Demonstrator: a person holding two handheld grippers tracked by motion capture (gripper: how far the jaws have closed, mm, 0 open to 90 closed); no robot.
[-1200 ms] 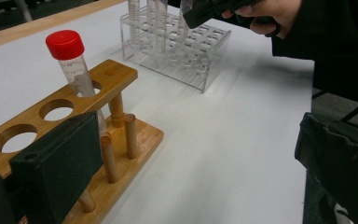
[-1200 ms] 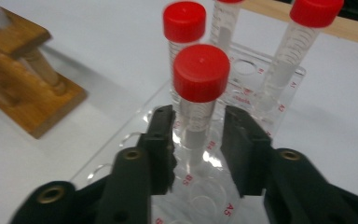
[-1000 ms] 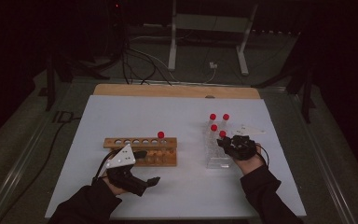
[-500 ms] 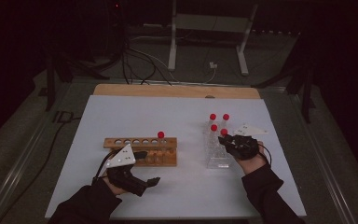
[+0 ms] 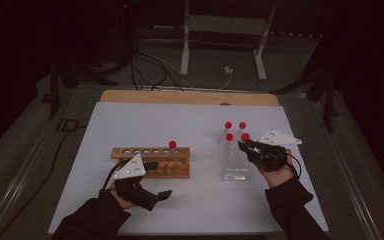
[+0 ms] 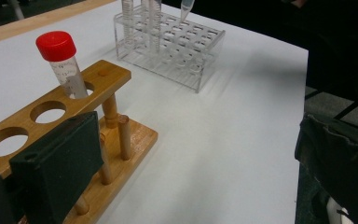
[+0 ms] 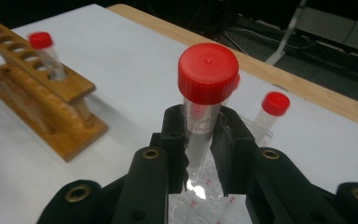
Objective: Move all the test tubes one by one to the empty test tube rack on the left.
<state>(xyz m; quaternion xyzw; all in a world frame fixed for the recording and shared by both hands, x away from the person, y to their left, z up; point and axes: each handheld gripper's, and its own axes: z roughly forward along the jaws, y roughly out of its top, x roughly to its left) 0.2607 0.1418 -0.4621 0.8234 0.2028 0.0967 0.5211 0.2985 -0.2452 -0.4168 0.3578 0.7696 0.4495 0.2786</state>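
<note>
Above table, right gripper [image 7: 199, 154] clamps red-capped tube [image 7: 205, 100].

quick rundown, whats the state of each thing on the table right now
right gripper: shut on a red-capped tube
held tube: upright, capped, lifted above the clear rack
clear rack: three capped tubes standing in it
wooden rack: one capped tube upright in its end hole, other holes empty
left gripper: one jaw against the wooden rack's near side, open or shut not visible
</note>
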